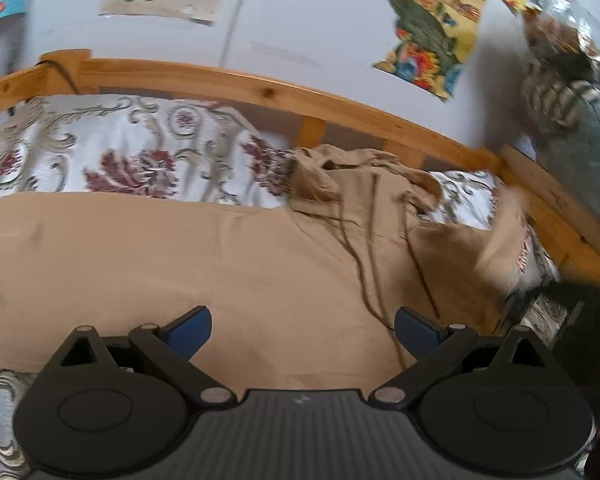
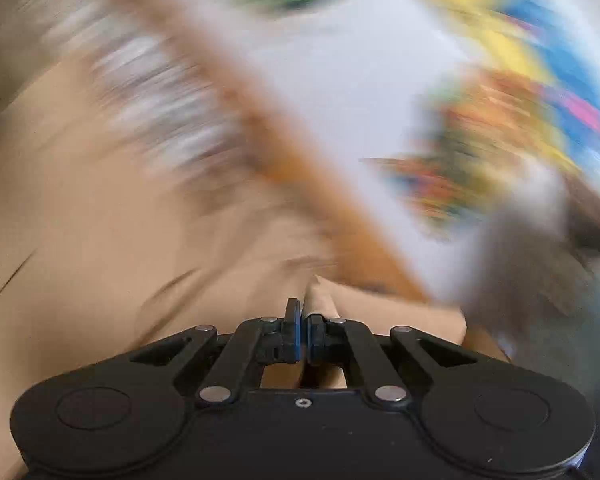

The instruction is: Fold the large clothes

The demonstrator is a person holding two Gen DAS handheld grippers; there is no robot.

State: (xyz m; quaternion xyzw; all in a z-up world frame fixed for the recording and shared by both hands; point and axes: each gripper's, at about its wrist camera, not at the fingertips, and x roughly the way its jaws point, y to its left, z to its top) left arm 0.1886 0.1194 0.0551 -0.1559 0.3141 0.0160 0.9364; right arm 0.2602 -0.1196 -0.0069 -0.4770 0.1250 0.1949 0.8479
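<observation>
Well, the right wrist view is smeared almost beyond reading: the wall, the coloured pictures and the wooden rail [image 2: 300, 168] are streaks, and only the right gripper [image 2: 304, 320] itself comes through sharp. Its jaws are pressed together with a fold of the tan garment [image 2: 100, 260] pinched between the pads, a little peak of cloth poking up past the fingertips. The left wrist view is clearer, though its right edge blurs where a tan flap of cloth and a dark shape sit low down, and what that dark shape is cannot be told. The left gripper [image 1: 302, 330] has its blue-padded fingers [image 1: 192, 330] spread wide, hovering over the garment with nothing between them; no contact with the cloth can be made out. The garment spreads broad and fairly flat across the floral bedspread [image 1: 120, 152], with its bunched top and dark drawstrings [image 1: 374, 248] lying toward the right. Behind it a strip of bedspread shows bare up to the rail, which curves along the back and down the right side, fencing the bed in against the wall [image 1: 308, 28]. A patch of bedspread also shows at the lower left corner, beside the gripper body.
</observation>
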